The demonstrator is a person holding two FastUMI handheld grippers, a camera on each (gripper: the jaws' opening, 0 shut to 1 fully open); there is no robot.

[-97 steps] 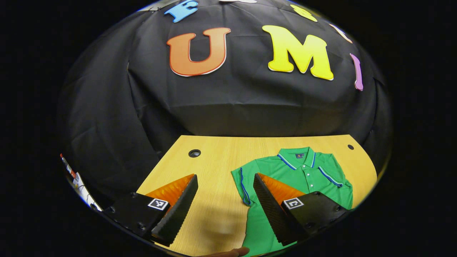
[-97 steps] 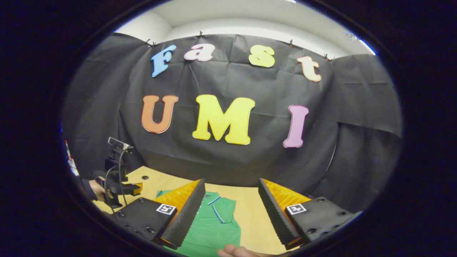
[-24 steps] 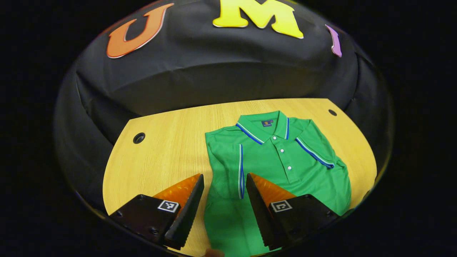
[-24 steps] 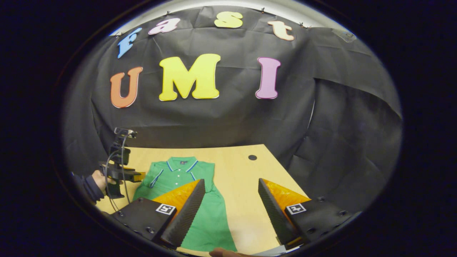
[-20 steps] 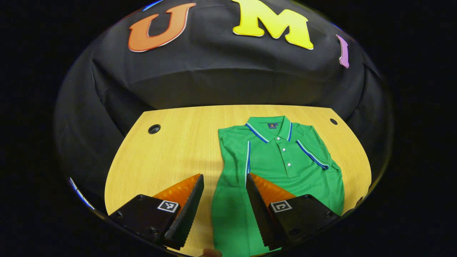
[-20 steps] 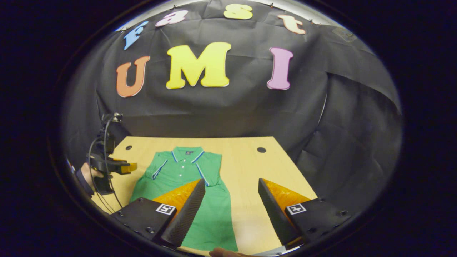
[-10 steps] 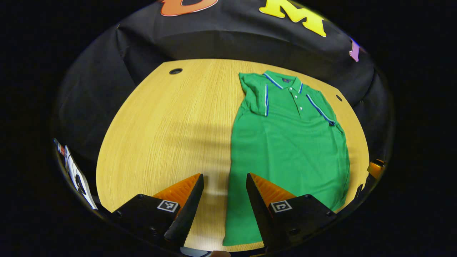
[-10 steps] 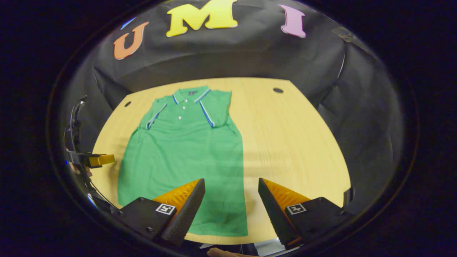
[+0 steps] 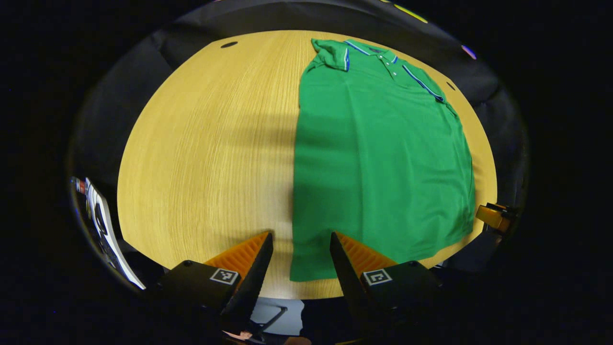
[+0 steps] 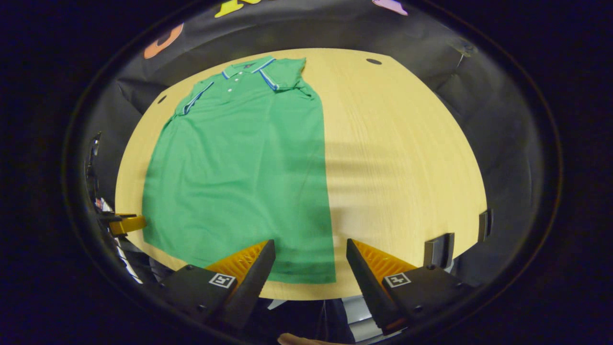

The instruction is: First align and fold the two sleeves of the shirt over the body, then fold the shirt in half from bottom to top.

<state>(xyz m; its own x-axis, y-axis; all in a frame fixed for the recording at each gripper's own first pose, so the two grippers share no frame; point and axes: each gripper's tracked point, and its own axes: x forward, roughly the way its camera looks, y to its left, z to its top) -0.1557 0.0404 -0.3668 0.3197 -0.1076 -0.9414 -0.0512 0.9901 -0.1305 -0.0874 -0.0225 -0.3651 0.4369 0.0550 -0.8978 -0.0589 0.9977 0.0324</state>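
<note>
A green polo shirt [image 9: 378,143] lies flat on the wooden table [image 9: 206,143], collar [image 9: 371,48] at the far side and both short sleeves folded onto the chest. My left gripper [image 9: 300,239] stands open over the near edge, the hem's left corner between its fingers in the view. My right gripper [image 10: 310,247] is open too, over the hem's right corner of the shirt [image 10: 239,158]. Whether either touches the cloth I cannot tell. The other gripper shows at the edge of each view: the right gripper [image 9: 493,215], the left gripper [image 10: 124,224].
Round cable holes [image 9: 229,44] [image 10: 373,61] sit near the table's far corners. Dark brackets [image 10: 440,249] stick out at the near right edge of the table [image 10: 407,158]. A white object [image 9: 100,220] hangs beyond the left edge. Bare wood flanks the shirt on both sides.
Both grippers have drawn back from the collar end to the near table edge and tilted down. The whole shirt now shows, with its hem corners at the fingers. Both stay open.
</note>
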